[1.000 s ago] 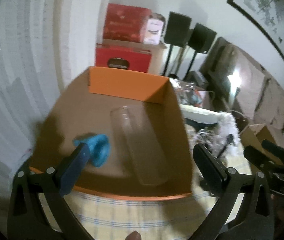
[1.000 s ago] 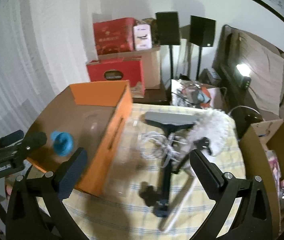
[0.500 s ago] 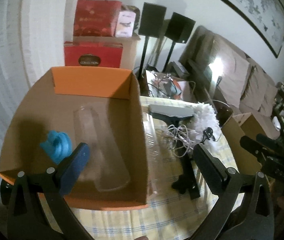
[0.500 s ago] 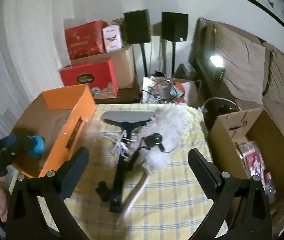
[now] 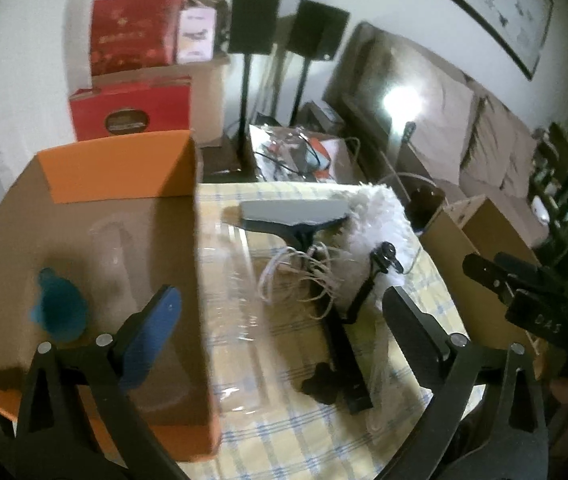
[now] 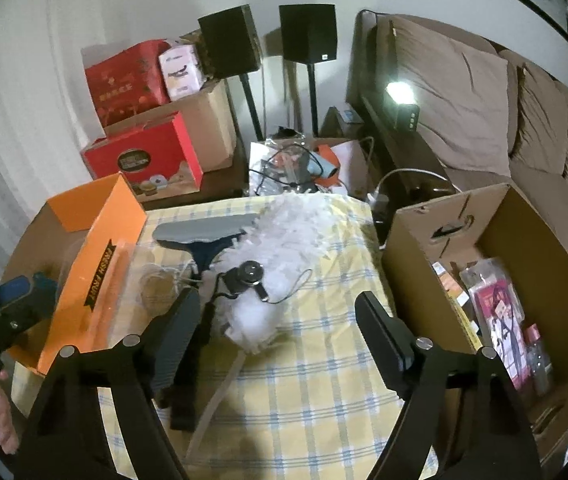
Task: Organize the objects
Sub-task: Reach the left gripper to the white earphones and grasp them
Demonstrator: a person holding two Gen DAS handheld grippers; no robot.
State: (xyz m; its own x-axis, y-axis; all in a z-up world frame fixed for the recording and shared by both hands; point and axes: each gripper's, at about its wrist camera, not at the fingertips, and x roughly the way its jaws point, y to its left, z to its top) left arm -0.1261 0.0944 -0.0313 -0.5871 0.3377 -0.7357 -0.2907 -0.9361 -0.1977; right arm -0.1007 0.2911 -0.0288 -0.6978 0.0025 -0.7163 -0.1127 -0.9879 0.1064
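An orange cardboard box point(image 5: 123, 168) stands on the left of the checked tablecloth point(image 6: 316, 380); inside lie a blue object point(image 5: 57, 308) and a clear tube point(image 5: 115, 256). To its right lie a clear plastic sleeve point(image 5: 239, 312), a black squeegee with grey blade point(image 5: 296, 210), a tangle of white cord point(image 5: 292, 276), a white fluffy duster point(image 6: 279, 264) and a black clip arm point(image 6: 243, 276). My left gripper point(image 5: 279, 320) is open and empty, above the box's right wall. My right gripper point(image 6: 275, 332) is open and empty, above the duster's near end.
A brown cardboard box point(image 6: 496, 280) holding packets and bottles stands right of the table. Behind the table are red boxes point(image 6: 143, 160), two black speakers on stands point(image 6: 308, 36), a cluttered low stand point(image 6: 296, 160) and a brown sofa point(image 6: 484, 100).
Both views have swung to the right, away from the orange box and toward the squeegee, duster and brown box. Both grippers stay open and empty.
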